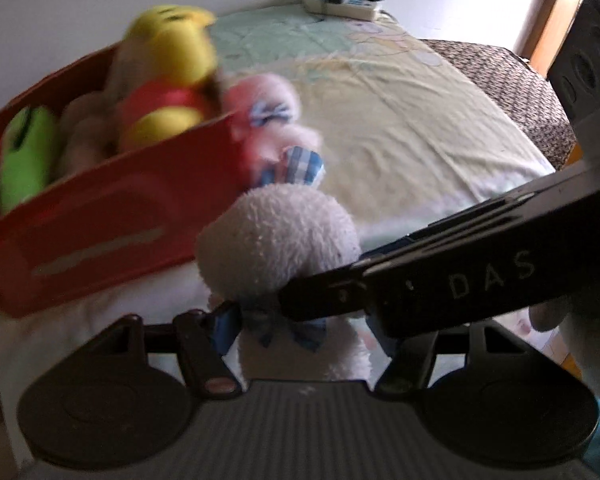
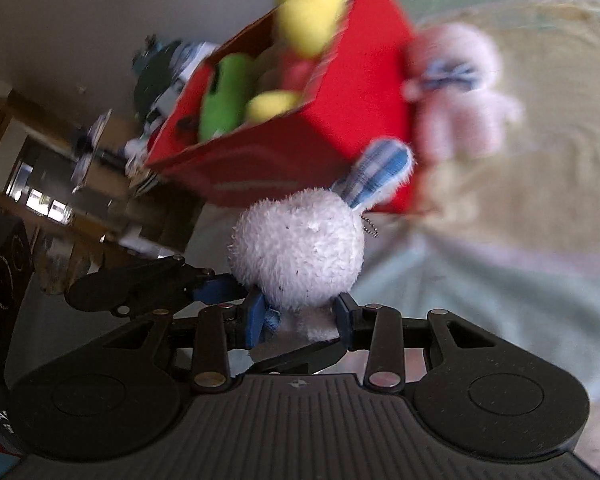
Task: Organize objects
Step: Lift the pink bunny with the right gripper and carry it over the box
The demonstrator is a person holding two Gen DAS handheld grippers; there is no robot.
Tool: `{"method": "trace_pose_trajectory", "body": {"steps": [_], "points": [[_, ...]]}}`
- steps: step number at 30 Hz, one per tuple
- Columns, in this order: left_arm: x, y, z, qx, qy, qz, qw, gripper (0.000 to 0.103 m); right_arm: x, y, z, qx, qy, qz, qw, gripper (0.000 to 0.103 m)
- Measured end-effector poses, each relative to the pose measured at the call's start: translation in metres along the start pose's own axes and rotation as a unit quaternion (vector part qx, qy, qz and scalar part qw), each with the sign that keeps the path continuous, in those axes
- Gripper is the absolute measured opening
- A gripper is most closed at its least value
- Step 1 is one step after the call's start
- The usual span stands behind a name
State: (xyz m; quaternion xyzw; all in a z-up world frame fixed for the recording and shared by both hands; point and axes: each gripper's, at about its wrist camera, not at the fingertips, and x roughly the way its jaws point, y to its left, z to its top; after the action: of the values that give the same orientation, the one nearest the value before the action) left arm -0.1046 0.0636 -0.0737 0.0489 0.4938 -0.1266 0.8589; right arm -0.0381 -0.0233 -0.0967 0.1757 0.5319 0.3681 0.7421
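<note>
A fluffy white plush rabbit with blue checked ears (image 2: 298, 254) sits pinched in the right gripper (image 2: 300, 320) and the left gripper (image 1: 300, 316), beside a red cardboard box (image 2: 300, 152) of soft toys.

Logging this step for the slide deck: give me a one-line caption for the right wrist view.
Right gripper holds a white bunny short of the red box of plush toys; pink bunny beside the box.

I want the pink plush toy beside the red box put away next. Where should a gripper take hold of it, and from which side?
Judging from these blurred views, grip the pink plush toy across its soft body, below the blue checked bow. Come from the open bed side, away from the red cardboard box, since the toy sits close against the box's corner and the wall blocks that side. Both grippers currently hold the white plush toy.
</note>
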Motion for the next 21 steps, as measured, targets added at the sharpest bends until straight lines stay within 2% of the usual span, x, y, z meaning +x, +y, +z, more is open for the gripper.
{"method": "trace_pose_trajectory", "body": {"steps": [4,10,16,21], "points": [[-0.018,0.040,-0.021,-0.017,0.002,0.013,0.9998,0.068,0.033,0.037,0.004,-0.024,0.024,0.016,0.999,0.040],[-0.048,0.096,-0.048,-0.043,-0.010,0.031,0.9985,0.068,0.071,0.089,0.013,-0.066,0.035,0.048,0.996,0.039],[-0.090,0.145,-0.065,-0.062,-0.049,0.054,0.9954,0.068,0.086,0.136,0.025,-0.113,0.012,0.082,0.990,0.039],[-0.123,0.170,-0.059,-0.063,-0.097,0.068,0.9909,0.068,0.080,0.159,0.040,-0.124,-0.031,0.099,0.987,0.039]]}}
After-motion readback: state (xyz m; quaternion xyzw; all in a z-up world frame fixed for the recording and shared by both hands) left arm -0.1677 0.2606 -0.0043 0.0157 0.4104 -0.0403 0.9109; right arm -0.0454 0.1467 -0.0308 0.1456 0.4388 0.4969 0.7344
